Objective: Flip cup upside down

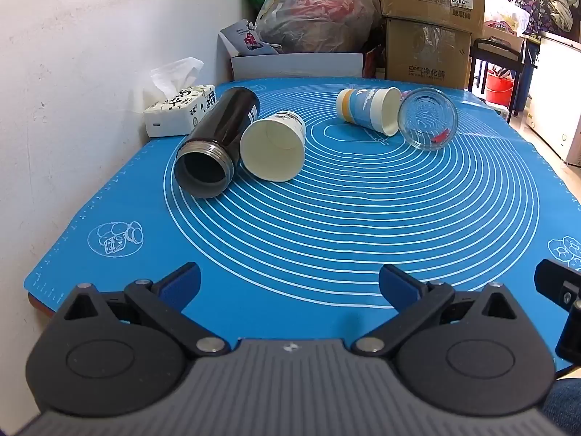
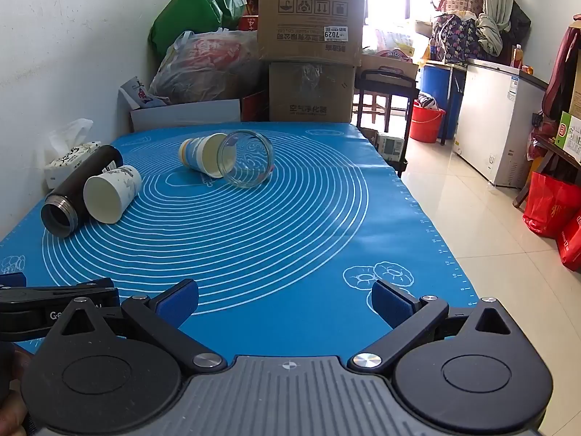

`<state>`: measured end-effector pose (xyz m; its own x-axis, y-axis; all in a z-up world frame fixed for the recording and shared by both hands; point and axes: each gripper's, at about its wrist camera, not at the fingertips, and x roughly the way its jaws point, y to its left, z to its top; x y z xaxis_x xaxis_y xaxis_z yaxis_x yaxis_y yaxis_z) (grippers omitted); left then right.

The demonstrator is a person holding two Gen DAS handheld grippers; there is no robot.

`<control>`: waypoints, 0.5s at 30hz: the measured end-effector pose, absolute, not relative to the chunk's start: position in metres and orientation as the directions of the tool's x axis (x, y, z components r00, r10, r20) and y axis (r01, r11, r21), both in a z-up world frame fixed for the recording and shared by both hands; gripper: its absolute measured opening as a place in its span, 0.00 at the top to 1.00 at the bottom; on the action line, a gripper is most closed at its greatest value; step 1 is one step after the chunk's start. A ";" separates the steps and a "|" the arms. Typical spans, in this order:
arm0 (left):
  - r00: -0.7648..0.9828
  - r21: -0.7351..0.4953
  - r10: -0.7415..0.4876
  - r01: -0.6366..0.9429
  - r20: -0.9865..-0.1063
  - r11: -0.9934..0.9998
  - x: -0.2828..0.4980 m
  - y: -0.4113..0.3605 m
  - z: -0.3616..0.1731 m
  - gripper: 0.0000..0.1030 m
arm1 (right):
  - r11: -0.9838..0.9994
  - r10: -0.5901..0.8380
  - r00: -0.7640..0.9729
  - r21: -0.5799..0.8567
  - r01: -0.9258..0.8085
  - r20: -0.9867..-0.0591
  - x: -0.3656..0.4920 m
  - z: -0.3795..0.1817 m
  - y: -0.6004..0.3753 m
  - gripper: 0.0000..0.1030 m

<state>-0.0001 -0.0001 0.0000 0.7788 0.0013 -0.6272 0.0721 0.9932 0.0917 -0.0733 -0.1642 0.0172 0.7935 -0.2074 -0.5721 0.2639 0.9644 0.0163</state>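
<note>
Several cups lie on their sides on the blue mat (image 1: pixel 326 239). A black flask (image 1: pixel 218 138) and a white paper cup (image 1: pixel 274 147) lie side by side at the left, mouths toward me. A blue-and-yellow paper cup (image 1: pixel 368 110) and a clear glass (image 1: pixel 428 120) lie farther back, touching. They also show in the right wrist view: flask (image 2: pixel 78 189), white cup (image 2: pixel 110 192), striped cup (image 2: pixel 203 158), glass (image 2: pixel 247 163). My left gripper (image 1: pixel 288 283) is open and empty over the mat's near edge. My right gripper (image 2: pixel 285 298) is open and empty to its right.
A tissue pack (image 1: pixel 179 110) sits at the mat's back left by the white wall. Cardboard boxes (image 1: pixel 428 18) and bags (image 1: pixel 312 18) stand behind the table. The table's right edge drops to a tiled floor (image 2: pixel 472 196) with a red bucket (image 2: pixel 426 121).
</note>
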 end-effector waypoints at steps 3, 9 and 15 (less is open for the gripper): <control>0.778 0.091 0.001 0.072 -0.629 0.993 0.000 0.000 0.000 0.00 | 0.964 -0.207 0.794 0.017 0.264 -0.571 -0.074 0.017 -0.164 0.00; 0.778 0.099 0.007 0.071 -0.629 0.993 0.000 -0.001 0.000 0.00 | 0.964 -0.207 0.793 0.016 0.264 -0.572 -0.073 0.017 -0.164 0.00; 0.777 0.097 0.006 0.071 -0.629 0.993 0.000 -0.001 -0.001 0.00 | 0.965 -0.207 0.793 0.016 0.263 -0.572 -0.073 0.016 -0.164 0.00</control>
<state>0.0005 -0.0011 -0.0014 0.7770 0.0064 -0.6295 0.0707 0.9927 0.0974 -0.0727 -0.1643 0.0163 0.7934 -0.2070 -0.5724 0.2633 0.9646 0.0162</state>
